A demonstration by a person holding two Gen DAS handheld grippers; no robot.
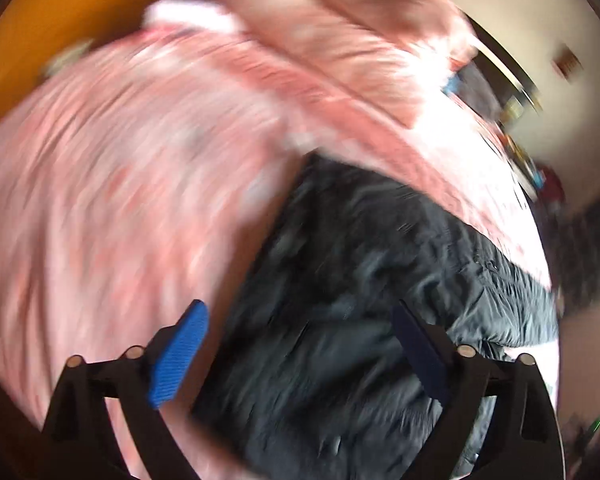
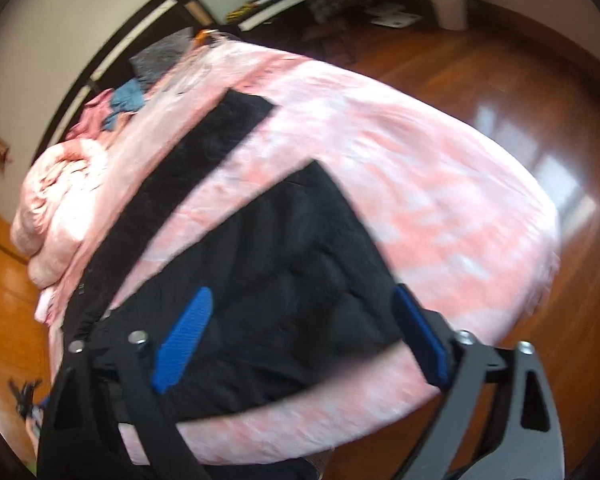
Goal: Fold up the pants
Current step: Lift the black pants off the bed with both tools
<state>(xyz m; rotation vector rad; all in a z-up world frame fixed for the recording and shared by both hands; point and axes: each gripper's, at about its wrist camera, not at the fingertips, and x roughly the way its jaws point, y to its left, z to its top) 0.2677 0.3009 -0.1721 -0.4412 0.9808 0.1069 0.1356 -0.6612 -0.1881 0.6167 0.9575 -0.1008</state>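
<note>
Black quilted pants (image 2: 260, 264) lie flat on a bed w/ pink-and-white mottled cover (image 2: 440, 184). Right wrist view: one wide dark panel sits nearest the camera, a long narrower leg (image 2: 204, 152) runs away from it toward the headboard (image 2: 112, 60), w/ a strip of pink cover showing between the two. Can't tell how many folds are in the wide panel.

Right gripper (image 2: 300, 336): jaws spread wide, blue pads on both fingers, nothing pinched btwn them; pants fabric shows behind the gap but pads aren't pressing it.

Left gripper (image 1: 300, 352): also spread wide, blue pad on one side lit, the other in shadow, nothing clamped. Left view heavily motion-blurred; dark pants (image 1: 360, 280) fill the lower middle, pink cover (image 1: 120, 180) wraps round left and top.

Bkgd: glossy reddish wood floor (image 2: 480, 68) beside the bed, white bin (image 2: 448, 6) near far wall, pile of blue and pink clothes (image 2: 120, 104) at the head of the bed, bunched pink duvet (image 2: 60, 188) at left edge.
</note>
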